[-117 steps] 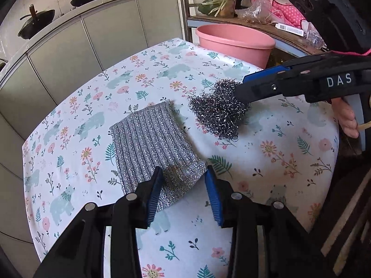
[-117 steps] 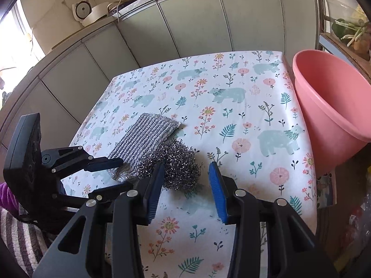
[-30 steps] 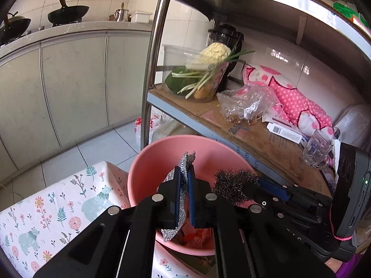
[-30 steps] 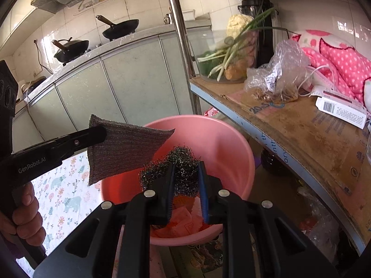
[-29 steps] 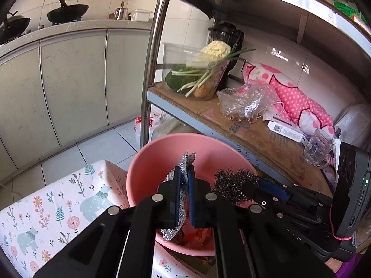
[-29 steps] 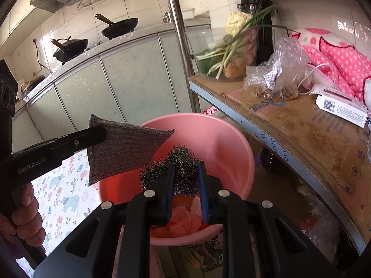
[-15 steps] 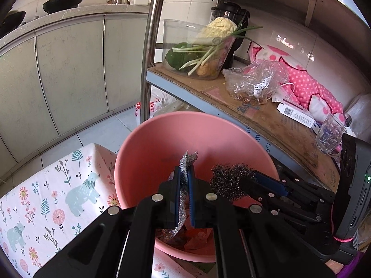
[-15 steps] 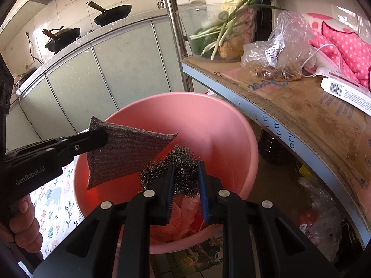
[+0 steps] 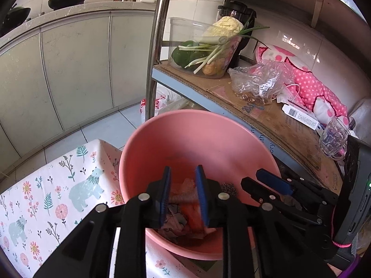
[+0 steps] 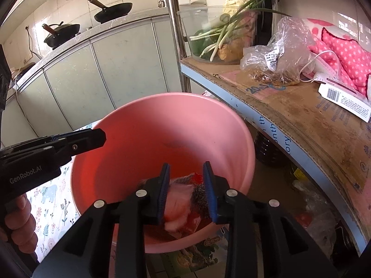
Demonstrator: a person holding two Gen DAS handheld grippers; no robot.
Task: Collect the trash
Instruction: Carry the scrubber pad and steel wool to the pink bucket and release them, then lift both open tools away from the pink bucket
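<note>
The pink basin (image 9: 162,139) (image 10: 162,120) stands beside the table. Both grippers hang over it. My left gripper (image 9: 183,194) is open and empty; the silver scouring cloth (image 9: 185,197) lies blurred below its jaws among red and pale scraps (image 9: 192,217). My right gripper (image 10: 186,192) is open and empty; the steel wool ball (image 10: 199,193) lies in the basin beneath it, next to pale scraps (image 10: 178,199). Steel wool also shows in the left wrist view (image 9: 228,187). The right gripper appears in the left wrist view (image 9: 266,180), the left gripper in the right wrist view (image 10: 92,139).
The floral tablecloth (image 9: 46,190) covers the table left of the basin. A metal shelf post (image 9: 155,46) and a cardboard-lined shelf (image 9: 278,120) stand just behind, holding a vegetable tub (image 9: 208,46), a plastic bag (image 9: 259,81) and a glass mug (image 9: 331,139).
Both grippers have opened. The scouring cloth has dropped from the left gripper and the steel wool from the right gripper into the basin.
</note>
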